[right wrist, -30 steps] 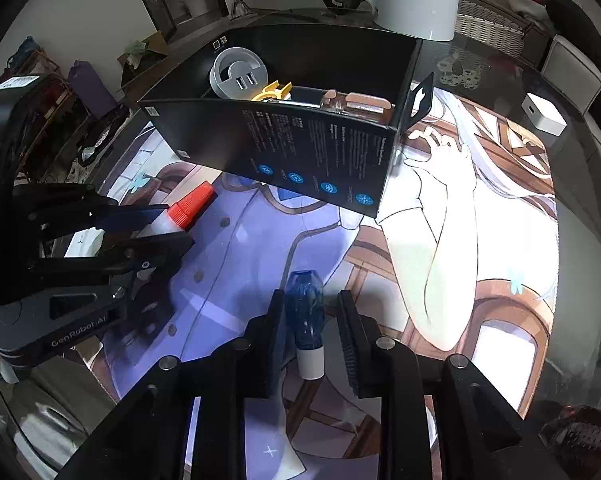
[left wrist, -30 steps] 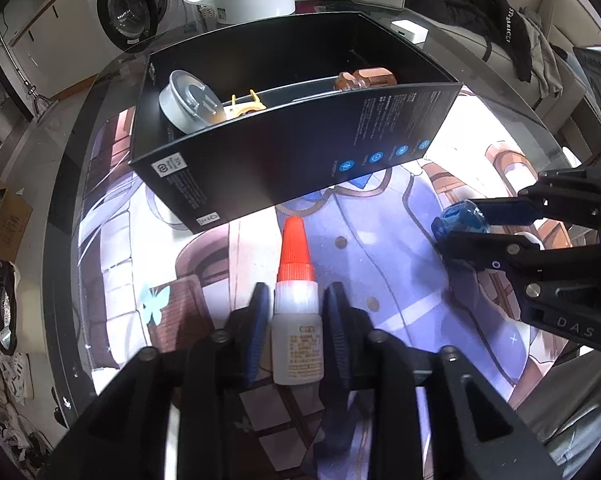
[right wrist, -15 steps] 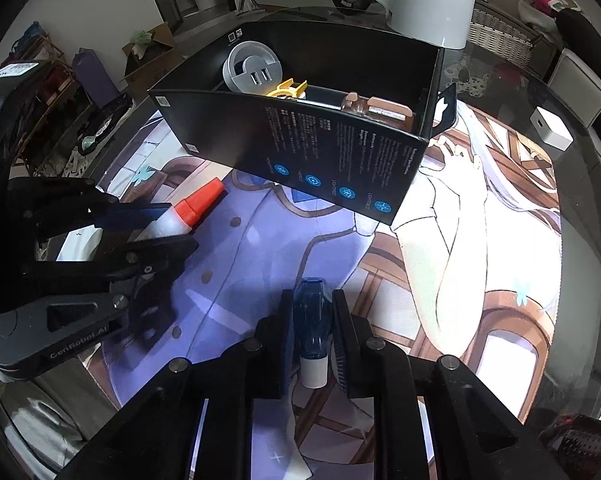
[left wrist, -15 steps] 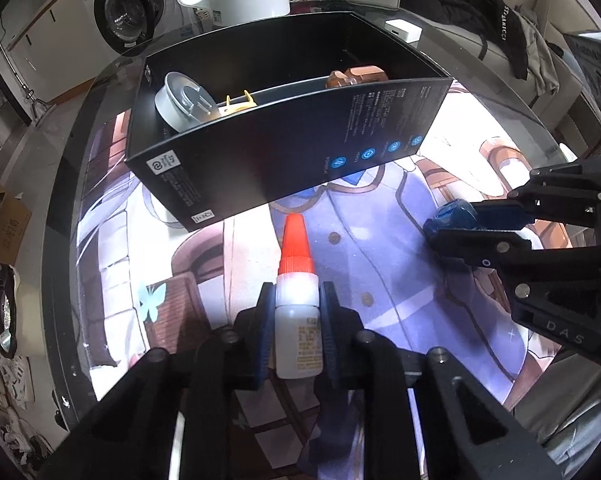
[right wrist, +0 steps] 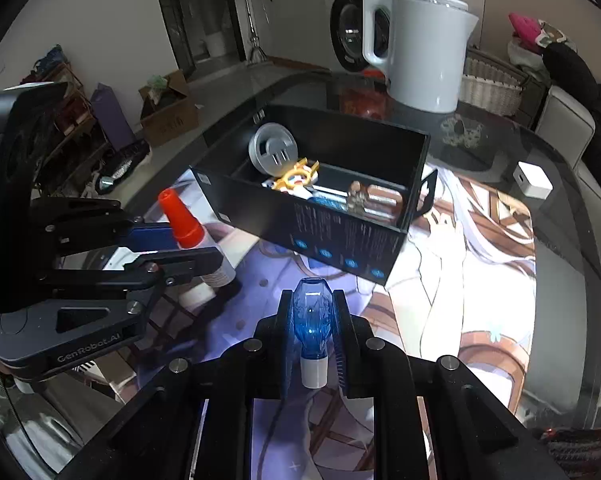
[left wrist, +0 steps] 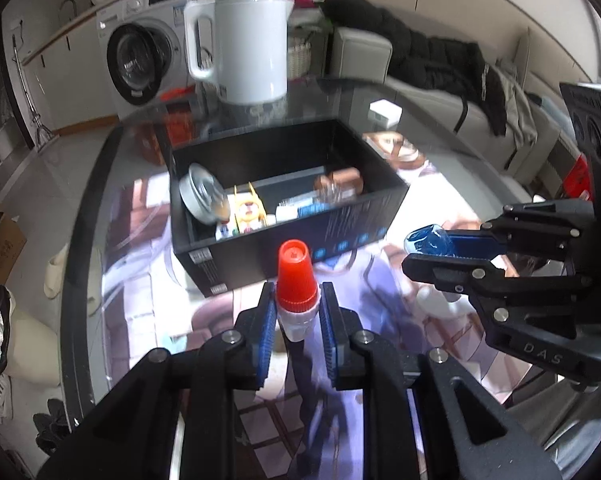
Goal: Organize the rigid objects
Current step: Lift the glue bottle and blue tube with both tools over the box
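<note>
A white red-capped glue bottle (left wrist: 297,300) is clamped in the left hand-held gripper (left wrist: 296,322) and a blue-domed white-based bottle (right wrist: 311,320) in the right hand-held gripper (right wrist: 311,326), both held near the open black cardboard box (left wrist: 300,248).

"das" is read in raised letters on the body of the right gripper (left wrist: 432,254), seen from the left wrist view. "genrobot.ai" is read on the body of the left gripper (right wrist: 198,246). print on the black box (right wrist: 340,240) is noted as too small to be read.

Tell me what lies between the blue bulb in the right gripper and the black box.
Only a bare stretch of printed mat lies between the blue bulb and the black box, as the right wrist view shows.
</note>
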Tool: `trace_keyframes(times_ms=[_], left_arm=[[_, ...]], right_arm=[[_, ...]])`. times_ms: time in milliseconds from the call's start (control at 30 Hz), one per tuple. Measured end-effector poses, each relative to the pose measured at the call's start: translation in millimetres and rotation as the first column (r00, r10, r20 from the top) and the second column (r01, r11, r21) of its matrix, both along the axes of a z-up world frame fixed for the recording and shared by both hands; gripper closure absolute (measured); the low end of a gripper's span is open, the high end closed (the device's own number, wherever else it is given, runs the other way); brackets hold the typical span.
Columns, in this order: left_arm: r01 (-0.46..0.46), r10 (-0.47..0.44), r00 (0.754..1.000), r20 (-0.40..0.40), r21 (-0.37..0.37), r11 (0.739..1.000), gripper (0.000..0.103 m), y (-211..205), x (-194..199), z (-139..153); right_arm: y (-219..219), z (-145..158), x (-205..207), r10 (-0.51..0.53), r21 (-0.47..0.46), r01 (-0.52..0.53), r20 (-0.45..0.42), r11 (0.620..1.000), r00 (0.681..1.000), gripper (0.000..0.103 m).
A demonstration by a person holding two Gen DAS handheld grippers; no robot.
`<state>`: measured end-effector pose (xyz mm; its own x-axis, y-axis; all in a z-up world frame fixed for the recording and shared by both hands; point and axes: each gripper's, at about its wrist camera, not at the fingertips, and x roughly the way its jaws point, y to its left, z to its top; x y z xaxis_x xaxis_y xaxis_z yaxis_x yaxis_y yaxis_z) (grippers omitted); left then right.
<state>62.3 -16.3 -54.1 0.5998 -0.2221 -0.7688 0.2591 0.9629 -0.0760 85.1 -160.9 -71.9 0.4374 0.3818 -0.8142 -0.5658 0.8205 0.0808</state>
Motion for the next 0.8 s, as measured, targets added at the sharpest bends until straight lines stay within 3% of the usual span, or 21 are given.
trace_keyframes(times_ms=[200,433,633,800], left_arm=[[-0.021,0.025,0.974,0.224,-0.019,1.0,0.084,5.6,-12.2,37.1],[-0.084,0.111,0.907,0.405,-0.084,0.993,0.084,20.9,-23.6,67.4],[-0.118,0.152,0.848,0.507,-0.099,0.988,0.084,27.5,-35.3,78.5],[-0.115,0.155,0.831,0.534,-0.107,0.988,0.084,29.4,-37.8,82.3]], right_arm=[[-9.6,40.8,-14.4,-0.027,0.121,0.005,0.18,0.993,0.983,0.086],[-21.7,84.3,-46.2,-0.097,0.254,-0.014,0.42,0.967,0.902,0.086],[-31.3,98.8,-72.7,-0.215,0.33,0.023,0.558,0.944,0.801,0.086],[-31.3,104.6,-77.3,-0.221,0.339,0.017,0.576,0.941,0.787,0.086]])
